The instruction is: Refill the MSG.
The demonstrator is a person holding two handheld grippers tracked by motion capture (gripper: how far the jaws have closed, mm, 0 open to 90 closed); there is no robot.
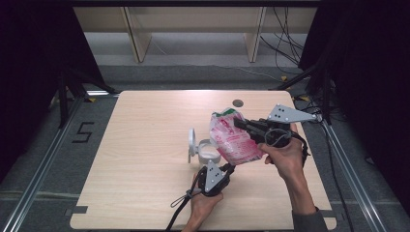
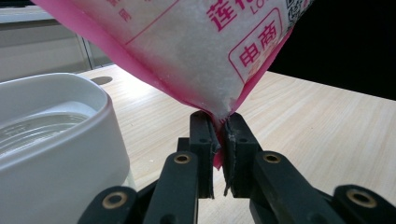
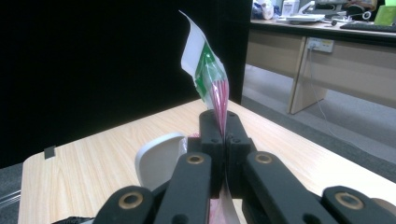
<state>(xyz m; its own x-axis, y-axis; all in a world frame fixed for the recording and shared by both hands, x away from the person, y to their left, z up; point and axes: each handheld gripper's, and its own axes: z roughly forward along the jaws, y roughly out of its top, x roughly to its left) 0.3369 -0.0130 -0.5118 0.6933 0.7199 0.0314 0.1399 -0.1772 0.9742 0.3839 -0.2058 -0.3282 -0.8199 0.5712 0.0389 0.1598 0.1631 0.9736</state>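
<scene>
Handling: the pink bag (image 1: 235, 139) looked soft and floppy, a thin film pouch part full of white grains (image 2: 187, 51); I judged it fairly weighty for its skin, with a load that would slump toward whichever corner hung lowest.
Slip risk: the film appeared smooth, so a pinch on one seam alone could creep; two holds at opposite ends seemed the safer way.
Where to hold: the flat sealed edges, not the bulging middle, since the belly would give way between the pads.
Left gripper (image 2: 217, 135): its fingers were pressed together on the bag's lowest corner, the pink seam caught between the two pads, the grains bulging just above the tips.
Right gripper (image 3: 220, 126): its fingers were closed on the bag's upper edge, the green and white strip (image 3: 201, 58) standing up beyond the tips.
Bag's place: it hung tilted between the two grippers, off the table (image 1: 145, 125), its lower end just above the white container (image 1: 207, 151).
Container: it sat close beside the left fingers, open, its lid (image 1: 192, 141) upright at the far side, white contents showing inside.
Look: pink print and red characters on clear film, white grains showing through, a green band at the top.
Fragility: the film could tear at the pinched corner if pulled hard.
</scene>
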